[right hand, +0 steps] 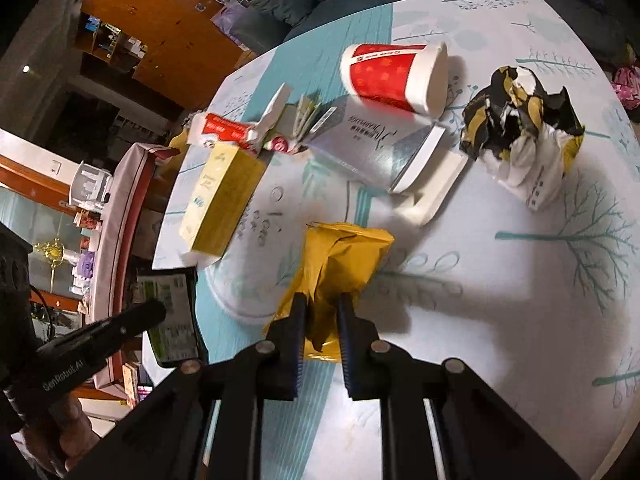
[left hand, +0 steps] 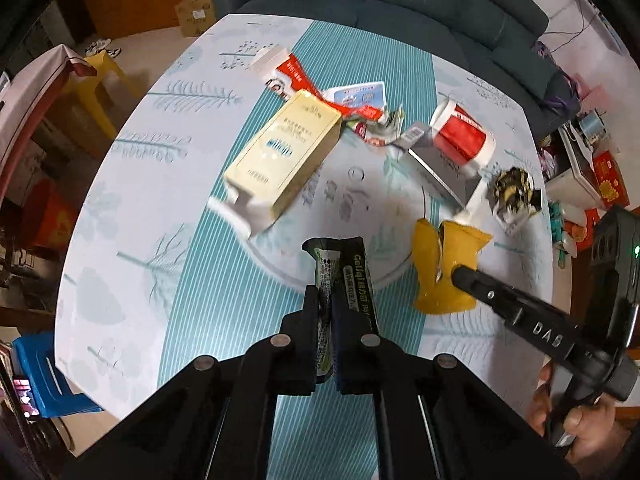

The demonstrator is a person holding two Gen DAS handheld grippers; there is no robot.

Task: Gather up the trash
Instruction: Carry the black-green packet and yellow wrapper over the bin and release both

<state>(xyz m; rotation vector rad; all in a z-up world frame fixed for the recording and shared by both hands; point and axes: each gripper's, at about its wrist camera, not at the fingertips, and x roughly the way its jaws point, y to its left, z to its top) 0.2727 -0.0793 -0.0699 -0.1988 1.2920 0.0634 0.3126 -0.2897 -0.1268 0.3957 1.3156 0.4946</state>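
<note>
Above the table (left hand: pixel 120 208), left tongs (left hand: pixel 335 300) clamp a dark wrapper (left hand: pixel 352 272), right tongs (right hand: pixel 322 312) a yellow bag (right hand: pixel 340 256).

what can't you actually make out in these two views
- Trash bin: in neither view.
- Black wrapper: its lower part is hidden between the left gripper fingers in the left wrist view.
- Yellow packet: its bottom is covered by the right gripper fingers in the right wrist view.
- Yellow box print: blurred, unreadable.
</note>
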